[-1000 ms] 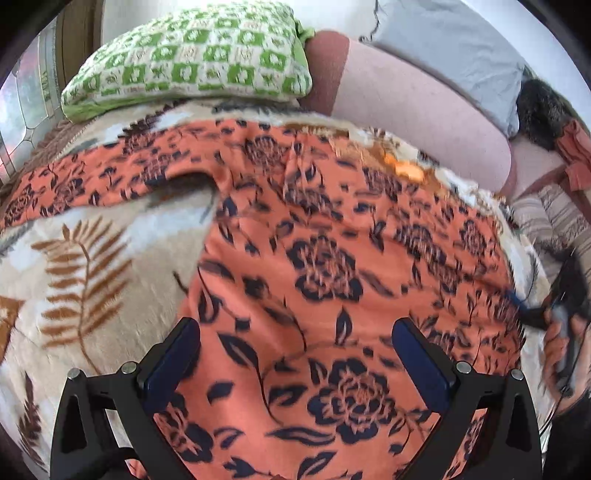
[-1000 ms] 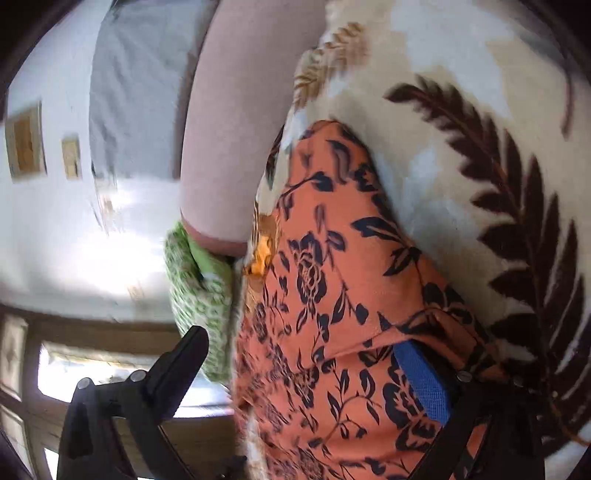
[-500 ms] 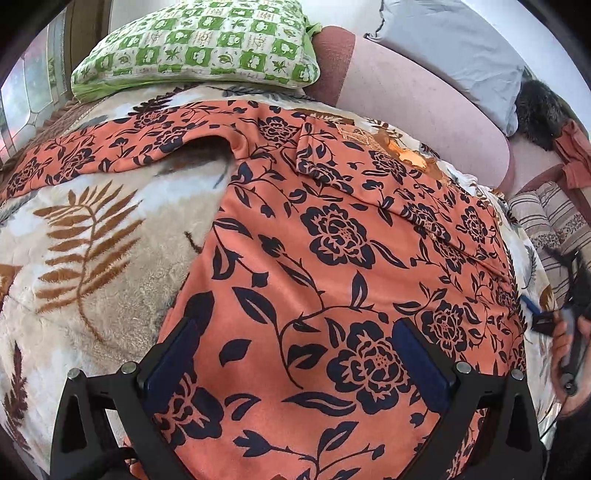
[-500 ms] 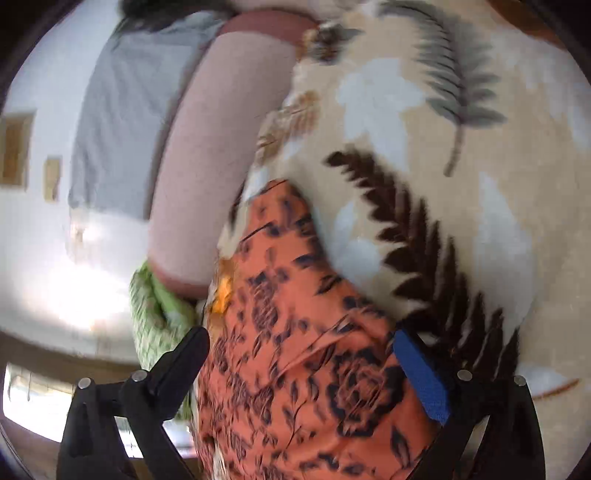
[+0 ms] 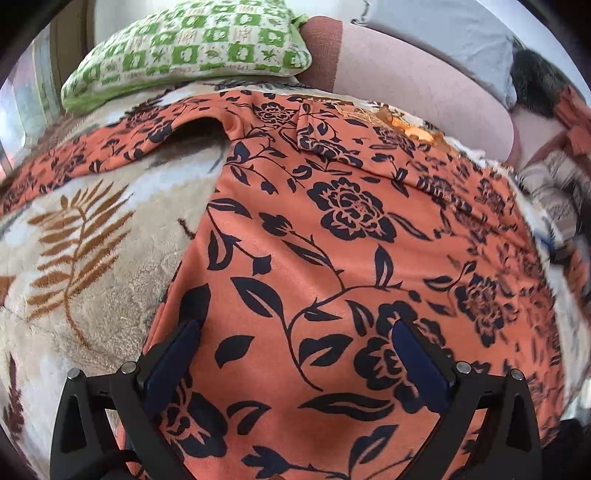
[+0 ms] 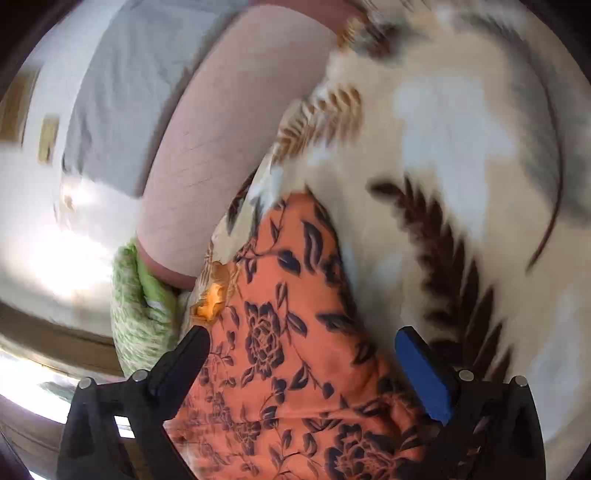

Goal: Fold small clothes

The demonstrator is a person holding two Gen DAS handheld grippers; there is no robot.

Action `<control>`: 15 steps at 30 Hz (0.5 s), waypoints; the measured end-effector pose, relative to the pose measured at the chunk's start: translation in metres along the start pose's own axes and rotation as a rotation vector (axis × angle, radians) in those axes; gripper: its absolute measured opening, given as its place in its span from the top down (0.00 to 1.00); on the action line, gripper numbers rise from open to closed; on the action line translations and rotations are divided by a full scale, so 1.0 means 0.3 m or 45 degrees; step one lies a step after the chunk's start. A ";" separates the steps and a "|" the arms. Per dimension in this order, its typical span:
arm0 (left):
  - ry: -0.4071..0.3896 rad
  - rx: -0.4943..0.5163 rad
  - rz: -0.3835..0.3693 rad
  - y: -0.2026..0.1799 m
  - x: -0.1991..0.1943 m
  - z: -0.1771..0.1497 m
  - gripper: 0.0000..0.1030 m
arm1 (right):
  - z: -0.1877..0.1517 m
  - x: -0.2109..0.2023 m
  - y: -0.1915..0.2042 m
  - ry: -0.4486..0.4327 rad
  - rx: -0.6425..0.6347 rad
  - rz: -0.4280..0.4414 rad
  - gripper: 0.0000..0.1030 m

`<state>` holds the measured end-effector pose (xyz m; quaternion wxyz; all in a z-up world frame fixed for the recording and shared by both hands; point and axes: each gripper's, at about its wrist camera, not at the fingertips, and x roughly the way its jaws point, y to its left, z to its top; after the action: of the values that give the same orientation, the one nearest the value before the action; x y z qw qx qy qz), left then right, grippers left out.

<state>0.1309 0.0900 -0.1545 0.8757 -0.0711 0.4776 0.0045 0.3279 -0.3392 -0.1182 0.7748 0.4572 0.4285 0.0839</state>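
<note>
One garment is in play: an orange top with a dark navy flower-and-leaf print (image 5: pixel 332 258), spread flat over a cream fleece blanket with brown fern leaves (image 5: pixel 74 251). One sleeve runs out to the left across the blanket, lifted into a small arch near the armpit, and a fold of fabric lies across the upper chest area. In the right wrist view the same top (image 6: pixel 280 332) narrows to a point against the blanket (image 6: pixel 443 147), with an orange embroidered patch at its edge.

Two grippers are visible, one per camera. The left gripper (image 5: pixel 295 347) hovers just over the lower part of the top, its two blue-padded fingers spread wide with nothing between them but the cloth beneath. The right gripper (image 6: pixel 303 350) is likewise spread wide over the top's edge, one finger over the orange fabric side, the other (image 6: pixel 421 369) over the seam where top meets blanket; whether either finger touches the cloth cannot be told.

Around them: one green-and-white checked pillow (image 5: pixel 192 48) at the head of the blanket, one long pinkish bolster (image 5: pixel 424 81) just beside it, one grey pillow (image 5: pixel 443 33) behind that. At the far right edge lie a dark furry item, some orange cloth and a striped fabric, blurred.
</note>
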 end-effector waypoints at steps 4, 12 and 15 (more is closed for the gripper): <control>-0.019 0.107 0.071 -0.031 0.015 -0.024 0.00 | 0.067 0.161 0.102 0.118 -0.071 0.188 0.01; -0.019 0.070 0.008 -0.005 0.021 -0.015 0.00 | 0.201 0.232 -0.007 -0.075 0.097 -0.002 0.02; -0.006 0.089 0.012 -0.014 0.022 -0.011 0.00 | 0.135 0.249 0.104 0.052 -0.052 0.096 0.02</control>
<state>0.1319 0.0851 -0.1613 0.8788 -0.0381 0.4755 -0.0079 0.4121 -0.3082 -0.1291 0.7713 0.4554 0.4250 0.1309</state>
